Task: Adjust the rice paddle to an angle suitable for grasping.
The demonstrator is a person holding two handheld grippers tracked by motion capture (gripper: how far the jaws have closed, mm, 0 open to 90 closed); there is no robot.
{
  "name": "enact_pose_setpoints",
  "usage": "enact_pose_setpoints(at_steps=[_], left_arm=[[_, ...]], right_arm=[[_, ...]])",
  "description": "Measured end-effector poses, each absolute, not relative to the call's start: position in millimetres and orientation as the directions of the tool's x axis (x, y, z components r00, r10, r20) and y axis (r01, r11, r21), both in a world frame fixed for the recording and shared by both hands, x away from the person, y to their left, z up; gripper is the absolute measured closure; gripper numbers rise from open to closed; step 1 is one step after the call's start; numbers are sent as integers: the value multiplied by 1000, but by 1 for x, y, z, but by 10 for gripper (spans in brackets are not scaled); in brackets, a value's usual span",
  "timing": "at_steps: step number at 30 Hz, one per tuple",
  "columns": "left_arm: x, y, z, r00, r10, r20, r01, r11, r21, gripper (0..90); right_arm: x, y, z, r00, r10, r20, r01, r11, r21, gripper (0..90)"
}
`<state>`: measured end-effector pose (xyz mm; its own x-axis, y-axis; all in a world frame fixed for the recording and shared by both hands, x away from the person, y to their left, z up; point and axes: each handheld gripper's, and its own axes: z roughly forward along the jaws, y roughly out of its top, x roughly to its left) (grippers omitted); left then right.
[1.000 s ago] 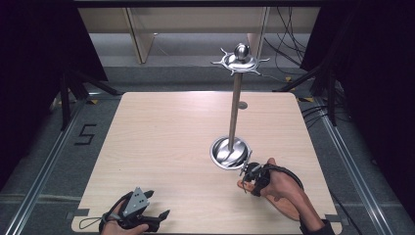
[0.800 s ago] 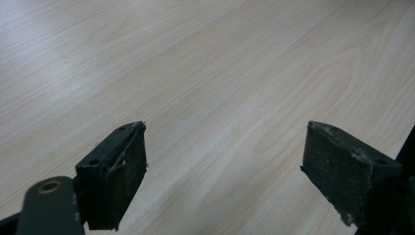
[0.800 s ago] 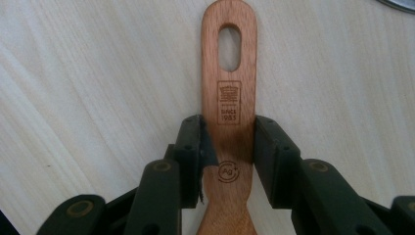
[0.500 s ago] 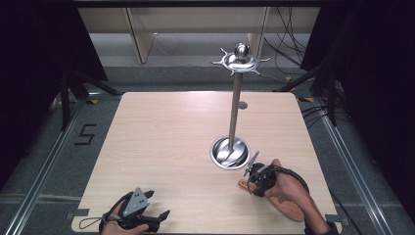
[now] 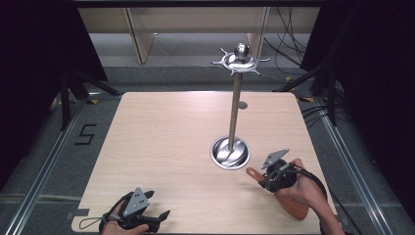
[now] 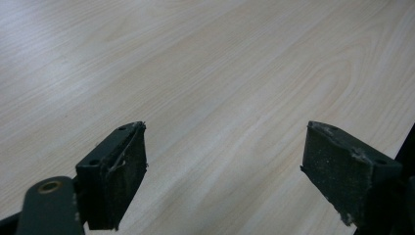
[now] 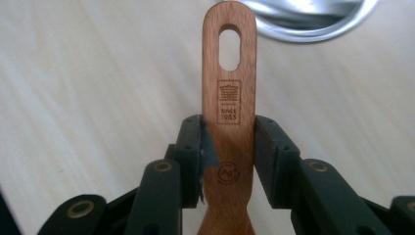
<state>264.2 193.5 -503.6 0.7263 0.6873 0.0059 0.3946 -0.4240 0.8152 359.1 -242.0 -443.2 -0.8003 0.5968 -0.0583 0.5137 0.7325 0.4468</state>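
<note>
A wooden spatula with a slotted handle end is clamped between the jaws of my right gripper. In the high view my right gripper is at the table's front right, just right of the base of a metal stand. The spatula's handle tip points toward that base and its blade lies under the hand. The stand's pole rises to a round top with hooks. My left gripper rests open at the front left edge, and between its jaws is bare tabletop.
The light wooden table has a small round mark behind the pole. The shiny base rim lies just beyond the spatula's handle tip. Dark floor, rails and cables surround the table.
My right hand has shifted a little to the right with the spatula, which has turned so its blade shows under the hand. The left gripper has stayed put.
</note>
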Motion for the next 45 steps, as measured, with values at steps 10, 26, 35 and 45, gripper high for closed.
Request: enact_pose_setpoints(at_steps=[10, 26, 35, 45], left_arm=[[266, 196, -502, 739, 672, 50, 373, -470, 800, 159], [264, 193, -503, 727, 687, 11, 386, -421, 821, 159], [263, 193, -504, 715, 699, -4, 409, -413, 813, 159], [265, 194, -502, 726, 687, 20, 394, -439, 807, 159]], right_arm=[[351, -267, -426, -756, 652, -58, 510, 642, 572, 671], [342, -312, -396, -712, 702, 24, 499, 481, 721, 671], [338, -324, -381, -715, 698, 15, 457, 452, 766, 671], [336, -323, -369, -729, 685, 22, 415, 416, 809, 671]])
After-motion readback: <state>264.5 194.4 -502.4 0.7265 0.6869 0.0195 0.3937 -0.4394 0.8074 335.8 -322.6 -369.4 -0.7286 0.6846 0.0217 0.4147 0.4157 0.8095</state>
